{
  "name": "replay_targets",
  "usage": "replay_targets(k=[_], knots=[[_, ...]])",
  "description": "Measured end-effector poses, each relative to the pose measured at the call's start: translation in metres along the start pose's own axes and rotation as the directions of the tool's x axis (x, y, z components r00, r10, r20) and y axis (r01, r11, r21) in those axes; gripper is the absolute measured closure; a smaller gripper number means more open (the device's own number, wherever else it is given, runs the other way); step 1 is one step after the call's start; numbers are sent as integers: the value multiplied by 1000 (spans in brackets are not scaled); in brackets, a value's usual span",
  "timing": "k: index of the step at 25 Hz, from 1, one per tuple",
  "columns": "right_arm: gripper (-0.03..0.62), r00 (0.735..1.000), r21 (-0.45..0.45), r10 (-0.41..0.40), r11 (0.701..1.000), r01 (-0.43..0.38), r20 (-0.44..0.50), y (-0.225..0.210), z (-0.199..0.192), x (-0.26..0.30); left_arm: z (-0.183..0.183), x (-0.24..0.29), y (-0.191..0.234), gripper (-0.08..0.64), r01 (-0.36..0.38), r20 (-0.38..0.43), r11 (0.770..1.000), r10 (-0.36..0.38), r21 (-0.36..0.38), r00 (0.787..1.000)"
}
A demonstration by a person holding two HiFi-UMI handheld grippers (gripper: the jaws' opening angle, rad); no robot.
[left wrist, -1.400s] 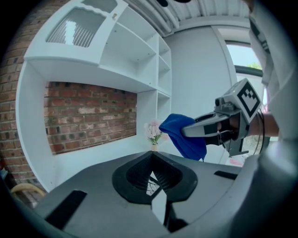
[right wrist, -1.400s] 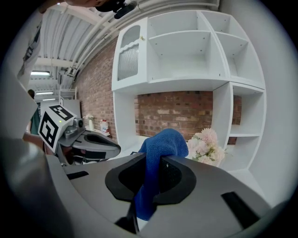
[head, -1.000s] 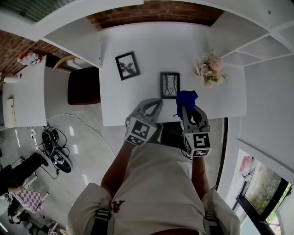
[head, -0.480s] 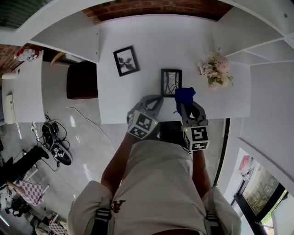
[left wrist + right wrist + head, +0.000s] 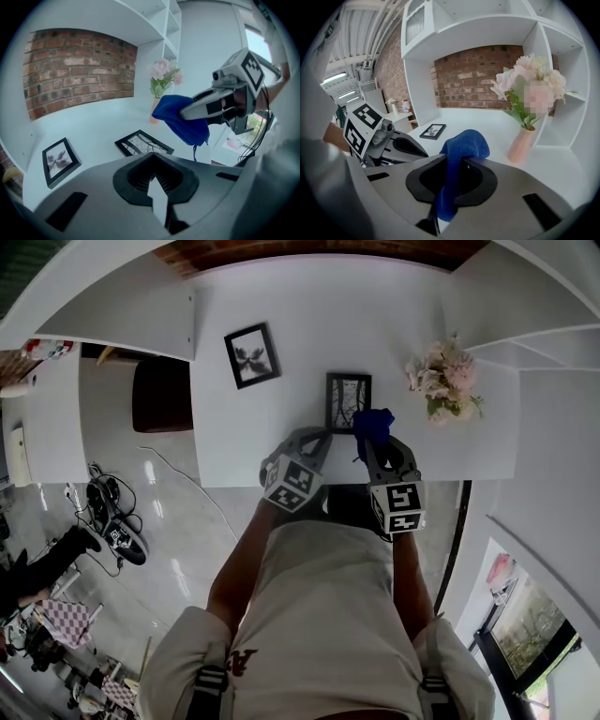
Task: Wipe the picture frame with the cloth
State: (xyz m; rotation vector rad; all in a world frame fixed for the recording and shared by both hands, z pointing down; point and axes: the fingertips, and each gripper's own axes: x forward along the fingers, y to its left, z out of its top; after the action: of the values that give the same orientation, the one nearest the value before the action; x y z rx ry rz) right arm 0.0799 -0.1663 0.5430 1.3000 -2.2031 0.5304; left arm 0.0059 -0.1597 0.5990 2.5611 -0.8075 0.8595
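Two black picture frames lie flat on the white table. The nearer frame (image 5: 348,401) (image 5: 143,143) shows a branch drawing. My right gripper (image 5: 373,432) (image 5: 457,157) is shut on a blue cloth (image 5: 374,423) (image 5: 461,150) (image 5: 180,117), which hangs over that frame's right near corner. Whether the cloth touches the frame cannot be told. My left gripper (image 5: 316,437) (image 5: 152,157) is shut with nothing in it, and its tips sit just short of the frame's left near corner.
A second frame (image 5: 251,355) (image 5: 60,159) (image 5: 432,131) lies further left on the table. A pink vase of flowers (image 5: 443,381) (image 5: 525,126) stands to the right. White shelves and a brick wall lie behind. The table's front edge (image 5: 234,486) runs under the grippers.
Both grippers have moved forward over the table edge towards the nearer frame. The cloth now reaches the frame's right side.
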Motion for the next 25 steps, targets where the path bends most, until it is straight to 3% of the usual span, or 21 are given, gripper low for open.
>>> replay_targets(k=[25], knots=[[558,987,-29,140,989,-143,-78,33,-23,75,-37,37,6,560,3,-98,1000,-3,-1,995]])
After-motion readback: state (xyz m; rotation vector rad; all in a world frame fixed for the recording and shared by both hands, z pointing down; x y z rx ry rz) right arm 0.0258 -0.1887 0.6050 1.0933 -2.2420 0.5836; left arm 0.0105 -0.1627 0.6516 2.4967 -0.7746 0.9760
